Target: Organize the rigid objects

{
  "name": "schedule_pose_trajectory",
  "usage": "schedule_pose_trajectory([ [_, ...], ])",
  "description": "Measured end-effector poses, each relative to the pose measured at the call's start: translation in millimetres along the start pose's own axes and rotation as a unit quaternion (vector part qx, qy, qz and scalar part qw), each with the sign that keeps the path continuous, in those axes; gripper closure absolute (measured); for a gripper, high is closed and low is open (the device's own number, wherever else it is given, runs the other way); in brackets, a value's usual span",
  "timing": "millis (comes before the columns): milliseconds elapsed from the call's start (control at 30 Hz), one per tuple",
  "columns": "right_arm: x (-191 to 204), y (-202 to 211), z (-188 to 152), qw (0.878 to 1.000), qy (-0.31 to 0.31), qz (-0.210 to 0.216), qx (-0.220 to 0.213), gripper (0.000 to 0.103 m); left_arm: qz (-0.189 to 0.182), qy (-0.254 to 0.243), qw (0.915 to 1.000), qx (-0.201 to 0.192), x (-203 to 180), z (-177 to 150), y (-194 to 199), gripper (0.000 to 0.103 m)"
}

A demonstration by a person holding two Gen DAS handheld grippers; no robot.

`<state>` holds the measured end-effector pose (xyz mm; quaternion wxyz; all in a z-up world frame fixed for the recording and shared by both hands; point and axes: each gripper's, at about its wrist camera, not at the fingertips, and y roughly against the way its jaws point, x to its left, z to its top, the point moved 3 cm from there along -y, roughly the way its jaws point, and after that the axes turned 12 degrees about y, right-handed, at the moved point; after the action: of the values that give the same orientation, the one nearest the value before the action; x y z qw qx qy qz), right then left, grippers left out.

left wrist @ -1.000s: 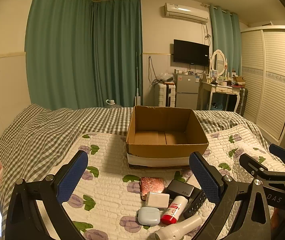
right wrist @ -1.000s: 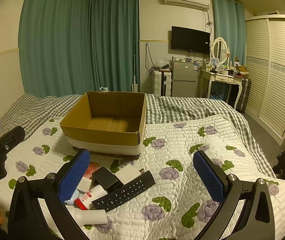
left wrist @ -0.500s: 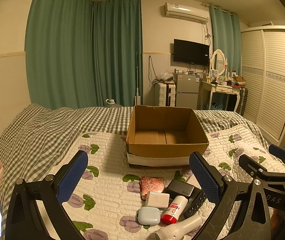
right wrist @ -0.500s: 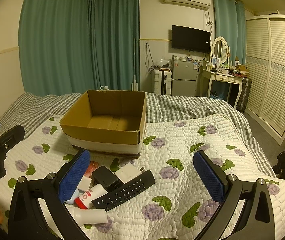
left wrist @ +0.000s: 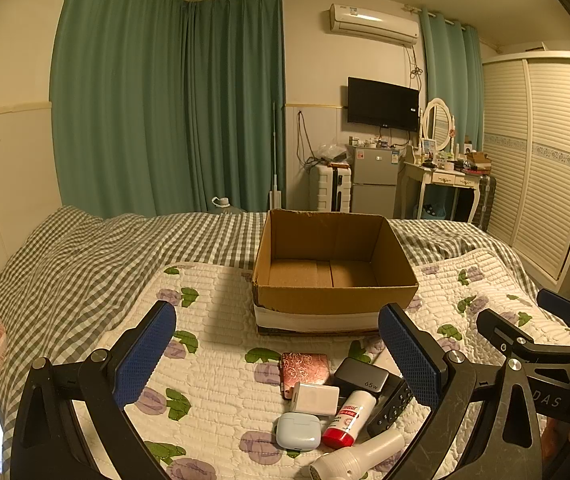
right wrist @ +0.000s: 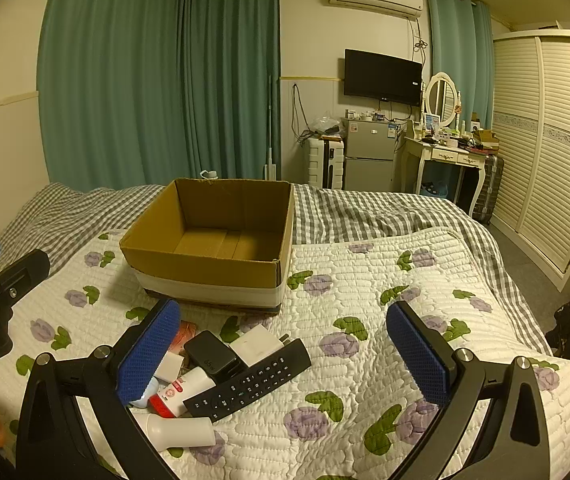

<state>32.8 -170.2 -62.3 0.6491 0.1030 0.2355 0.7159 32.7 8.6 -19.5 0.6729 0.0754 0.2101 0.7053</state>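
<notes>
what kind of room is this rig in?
A lived-in bedroom, most likely: the work surface is a bed with a floral quilt, a louvred wardrobe lines one wall, and a dressing table with an oval mirror stands near a wall TV.

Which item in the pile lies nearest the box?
The pink patterned case, flat on the quilt just before the cardboard box; the chargers, tube and remote lie behind it.
</notes>
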Motion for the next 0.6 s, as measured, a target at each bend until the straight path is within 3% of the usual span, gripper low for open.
schedule_pose_trajectory([
  [600, 0.0, -0.6, 0.4, 1.0, 0.0, 0.0, 0.002, 0.0, -0.005, -0.004, 1.0, -0.001, -0.9, -1.8, -0.2, 0.0],
])
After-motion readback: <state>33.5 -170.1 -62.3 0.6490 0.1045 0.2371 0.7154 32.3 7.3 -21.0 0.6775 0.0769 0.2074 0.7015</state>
